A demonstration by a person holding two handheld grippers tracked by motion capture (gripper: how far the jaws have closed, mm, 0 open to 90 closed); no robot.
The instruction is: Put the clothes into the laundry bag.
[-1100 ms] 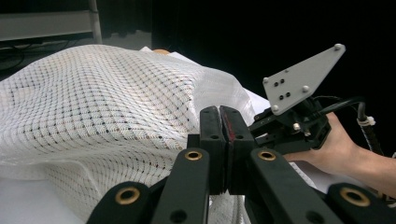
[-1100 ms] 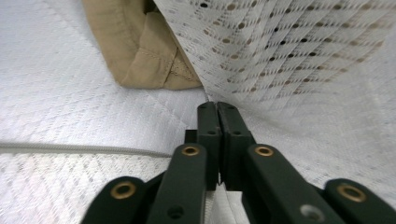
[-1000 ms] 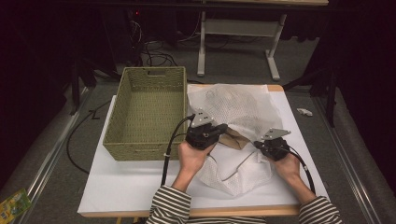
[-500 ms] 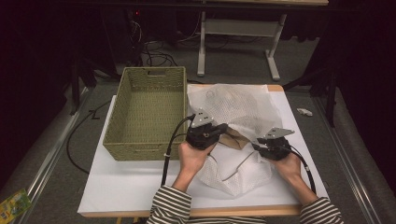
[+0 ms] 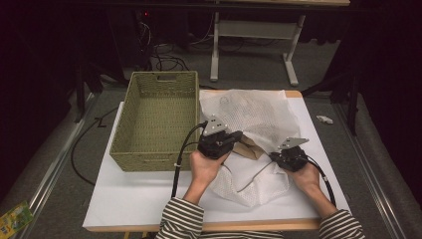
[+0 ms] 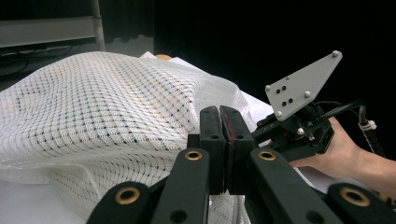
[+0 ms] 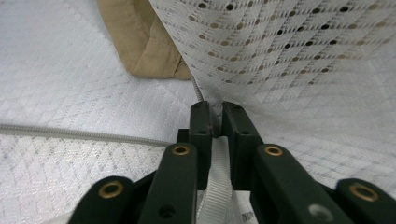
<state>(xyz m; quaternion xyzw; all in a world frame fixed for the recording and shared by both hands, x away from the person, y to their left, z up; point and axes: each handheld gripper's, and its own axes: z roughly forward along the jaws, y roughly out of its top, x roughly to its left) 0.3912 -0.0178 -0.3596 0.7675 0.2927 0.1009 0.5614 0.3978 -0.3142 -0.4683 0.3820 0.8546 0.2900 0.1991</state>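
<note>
High view: white mesh laundry bag [image 5: 259, 129] lies spread on the tabletop [image 5: 139, 199] right of the wicker basket [image 5: 157, 122]; tan cloth [image 5: 249, 147] shows at its opening.
Left gripper [image 5: 238, 135]: your jaws sit shut at the bag's edge; whether mesh is pinched between them, I cannot tell.
Right gripper [image 7: 212, 114]: your jaws have just been closing and now pinch the bag's white strap [image 7: 215, 186] at the zipper [image 7: 198, 93].
Risk: pulling hard could slip the thin strap free.
Risk: mesh may snag the zipper if both hands drag unevenly.
</note>
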